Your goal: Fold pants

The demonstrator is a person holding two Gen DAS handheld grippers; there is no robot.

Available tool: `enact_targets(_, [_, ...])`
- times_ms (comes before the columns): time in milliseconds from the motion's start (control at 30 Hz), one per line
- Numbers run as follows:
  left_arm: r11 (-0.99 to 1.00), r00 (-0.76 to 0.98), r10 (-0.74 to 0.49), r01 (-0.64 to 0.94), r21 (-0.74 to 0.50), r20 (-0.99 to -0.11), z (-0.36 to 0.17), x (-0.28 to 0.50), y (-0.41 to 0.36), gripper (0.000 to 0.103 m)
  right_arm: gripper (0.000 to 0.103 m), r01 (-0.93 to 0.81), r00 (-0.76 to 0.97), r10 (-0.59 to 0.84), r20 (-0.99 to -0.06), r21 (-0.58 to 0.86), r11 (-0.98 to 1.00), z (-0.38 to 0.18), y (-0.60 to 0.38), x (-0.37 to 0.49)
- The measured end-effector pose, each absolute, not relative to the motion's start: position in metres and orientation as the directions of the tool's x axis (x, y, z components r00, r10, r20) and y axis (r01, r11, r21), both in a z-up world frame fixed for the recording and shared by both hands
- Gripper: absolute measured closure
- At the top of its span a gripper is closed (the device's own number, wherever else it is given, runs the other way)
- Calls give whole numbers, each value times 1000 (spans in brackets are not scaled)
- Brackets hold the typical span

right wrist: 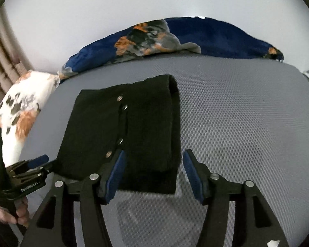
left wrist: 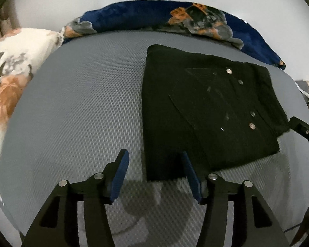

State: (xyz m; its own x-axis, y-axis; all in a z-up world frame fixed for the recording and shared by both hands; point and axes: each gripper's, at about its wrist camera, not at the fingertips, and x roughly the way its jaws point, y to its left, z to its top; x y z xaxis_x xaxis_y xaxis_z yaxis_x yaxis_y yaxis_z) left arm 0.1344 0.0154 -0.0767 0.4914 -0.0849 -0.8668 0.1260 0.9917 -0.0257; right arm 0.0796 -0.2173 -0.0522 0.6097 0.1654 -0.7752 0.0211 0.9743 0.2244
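Observation:
The black pants (left wrist: 206, 107) lie folded into a compact rectangle on the grey textured bed surface (left wrist: 82, 103), with metal buttons in a row on top. My left gripper (left wrist: 154, 158) hovers open over the near left corner of the pants, and its pads do not press the cloth. In the right wrist view my right gripper (right wrist: 154, 156) stands open over the near right corner of the pants (right wrist: 123, 131), with the cloth edge between its fingers but not pinched. The left gripper (right wrist: 44, 162) shows at the left edge of the pants there.
A dark blue floral blanket (left wrist: 154, 14) is bunched along the far edge of the bed. A white floral pillow (left wrist: 12, 78) lies at the left. A hand (right wrist: 20, 212) holds the left gripper's handle. A white wall stands behind.

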Motion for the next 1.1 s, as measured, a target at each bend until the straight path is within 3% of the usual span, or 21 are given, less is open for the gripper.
enact_targets(300, [996,520,-56,87,-12,-852,-69,84,7,41,39,18,645,142,-751,201,979,-47,-193,40])
enact_targets(1100, [997,577,17,53,58,-817,-59,54,0,40,35,6,647,122,-753,165,986,-54,-170,18])
